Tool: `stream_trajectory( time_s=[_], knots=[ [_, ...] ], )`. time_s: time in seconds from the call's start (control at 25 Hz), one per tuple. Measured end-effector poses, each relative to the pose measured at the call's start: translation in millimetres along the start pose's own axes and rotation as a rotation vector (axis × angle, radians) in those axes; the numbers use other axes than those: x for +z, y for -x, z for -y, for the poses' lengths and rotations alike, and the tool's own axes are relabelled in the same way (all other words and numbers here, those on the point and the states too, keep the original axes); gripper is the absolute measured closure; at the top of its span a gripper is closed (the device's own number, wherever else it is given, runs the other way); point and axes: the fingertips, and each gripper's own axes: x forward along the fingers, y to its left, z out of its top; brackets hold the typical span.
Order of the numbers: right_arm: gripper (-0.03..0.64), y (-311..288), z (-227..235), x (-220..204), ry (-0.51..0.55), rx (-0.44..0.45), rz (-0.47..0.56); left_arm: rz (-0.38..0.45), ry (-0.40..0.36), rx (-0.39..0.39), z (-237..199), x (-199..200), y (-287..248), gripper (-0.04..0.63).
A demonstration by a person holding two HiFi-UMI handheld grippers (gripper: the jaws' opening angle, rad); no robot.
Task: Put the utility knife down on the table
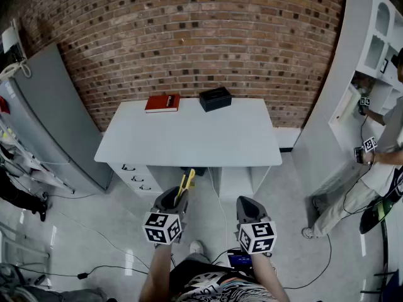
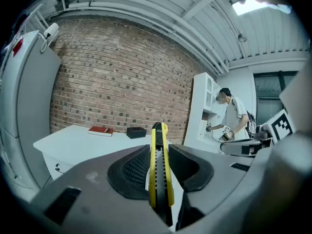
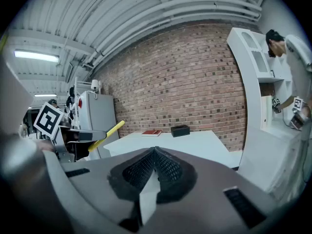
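Observation:
A yellow and black utility knife (image 2: 159, 165) is clamped between the jaws of my left gripper (image 2: 159, 172), its tip pointing up and forward. In the head view the utility knife (image 1: 185, 186) sticks out of the left gripper (image 1: 171, 205), short of the white table (image 1: 189, 145) and below its front edge. My right gripper (image 1: 250, 210) is beside it at the same height, jaws pressed together with nothing between them. From the right gripper (image 3: 154, 165) view the utility knife (image 3: 106, 134) shows at the left.
A red book (image 1: 162, 102) and a black box (image 1: 215, 98) lie at the table's far edge by the brick wall. Drawers (image 1: 134, 179) sit under the table's left side. A grey cabinet (image 1: 53, 115) stands left; a person (image 1: 371, 168) works at white shelving (image 1: 362, 55) at the right.

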Motion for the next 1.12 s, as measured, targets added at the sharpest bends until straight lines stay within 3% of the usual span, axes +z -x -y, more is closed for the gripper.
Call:
stream_trajectory(
  time_s=[0.44,0.6,0.96,1.12],
  knots=[
    [0.617,-21,11,3,-0.060,0.007,0.013,-0.023,0.003,-0.018,-2,0,-20,0.474],
    [0.617,-51,20,4,-0.064,-0.002,-0.010,-0.046,-0.038,-0.015,-18,5,-44,0.474],
    [0.617,-199,47,21,-0.059,-0.018,-0.072,-0.077,-0.016,-0.040,-109,22,-167,0.474],
    [0.617,-275,52,45,-0.043,-0.033,-0.080,-0.108,-0.066,-0.053,-166,40,-225,0.474]
  ],
)
